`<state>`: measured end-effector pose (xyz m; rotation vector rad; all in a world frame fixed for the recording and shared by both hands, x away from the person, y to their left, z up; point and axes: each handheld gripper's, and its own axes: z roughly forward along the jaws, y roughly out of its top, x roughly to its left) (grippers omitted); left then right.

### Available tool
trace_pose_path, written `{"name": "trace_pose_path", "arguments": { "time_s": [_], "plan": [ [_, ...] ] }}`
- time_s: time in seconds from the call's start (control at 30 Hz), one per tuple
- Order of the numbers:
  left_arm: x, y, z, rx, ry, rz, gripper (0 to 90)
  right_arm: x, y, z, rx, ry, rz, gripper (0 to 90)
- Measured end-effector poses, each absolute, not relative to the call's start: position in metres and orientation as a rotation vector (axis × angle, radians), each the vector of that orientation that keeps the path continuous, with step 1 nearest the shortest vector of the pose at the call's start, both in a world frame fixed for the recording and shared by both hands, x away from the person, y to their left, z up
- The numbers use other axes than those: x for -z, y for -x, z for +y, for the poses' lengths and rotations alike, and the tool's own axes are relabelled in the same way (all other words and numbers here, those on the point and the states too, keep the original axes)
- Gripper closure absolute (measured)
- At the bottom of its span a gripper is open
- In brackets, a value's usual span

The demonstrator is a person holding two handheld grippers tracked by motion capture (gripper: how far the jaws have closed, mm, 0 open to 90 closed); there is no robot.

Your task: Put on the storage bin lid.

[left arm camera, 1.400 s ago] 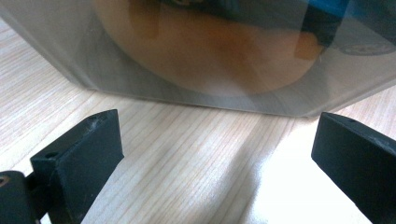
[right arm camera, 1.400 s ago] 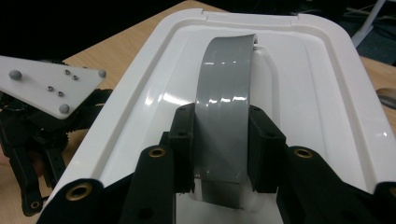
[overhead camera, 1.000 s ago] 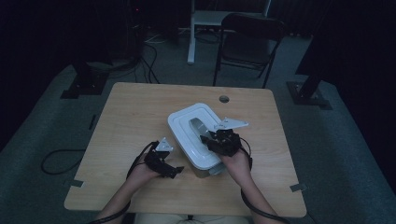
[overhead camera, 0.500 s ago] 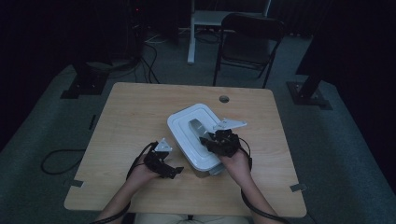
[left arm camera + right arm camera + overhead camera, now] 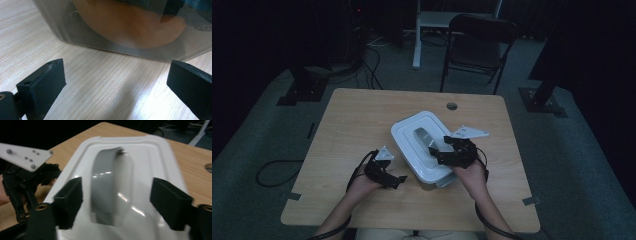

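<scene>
Here, a lidded white container (image 5: pixel 422 147) sits near the middle of the table (image 5: pixel 347 125), with the right tongs (image 5: pixel 438 152) over its grey handle (image 5: pixel 424 140).

It looks like rigid moulded plastic, smooth and glossy, so probably slippery on its flat faces; its translucent wall shows something orange-brown inside (image 5: pixel 130 25), so I judge it moderately weighted rather than empty. The arched handle is the sensible hold: in the right gripper view the right tongs (image 5: pixel 117 200) have just been opening and stand apart on either side of the handle (image 5: pixel 107 187), pads not pressing it. The left tongs (image 5: pixel 117 82) stand wide apart, holding nothing, just beside the container's wall at about 8 o'clock. The table offers bare room from 9 to 12 o'clock; its near edge at 6 o'clock lies closer.
</scene>
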<state>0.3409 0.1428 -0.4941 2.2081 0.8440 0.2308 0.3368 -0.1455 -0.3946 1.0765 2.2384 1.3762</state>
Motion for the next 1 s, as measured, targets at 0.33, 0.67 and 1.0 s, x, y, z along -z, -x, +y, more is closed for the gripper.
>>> {"name": "trace_pose_path", "arguments": {
  "time_s": [0.33,0.67,1.0],
  "plan": [
    [0.492,-0.344,0.141,-0.224,-2.200,0.853,2.6,0.397,-0.342,-0.183,-1.358,-1.138,2.102,13.2],
    [0.491,-0.346,0.141,-0.229,-2.199,0.850,2.6,0.422,-0.366,-0.221,-1.277,-1.296,1.978,13.1],
    [0.490,-0.349,0.141,-0.236,-2.188,0.862,2.6,0.460,-0.388,-0.238,-1.175,-1.393,1.950,13.3]
  ]
}}
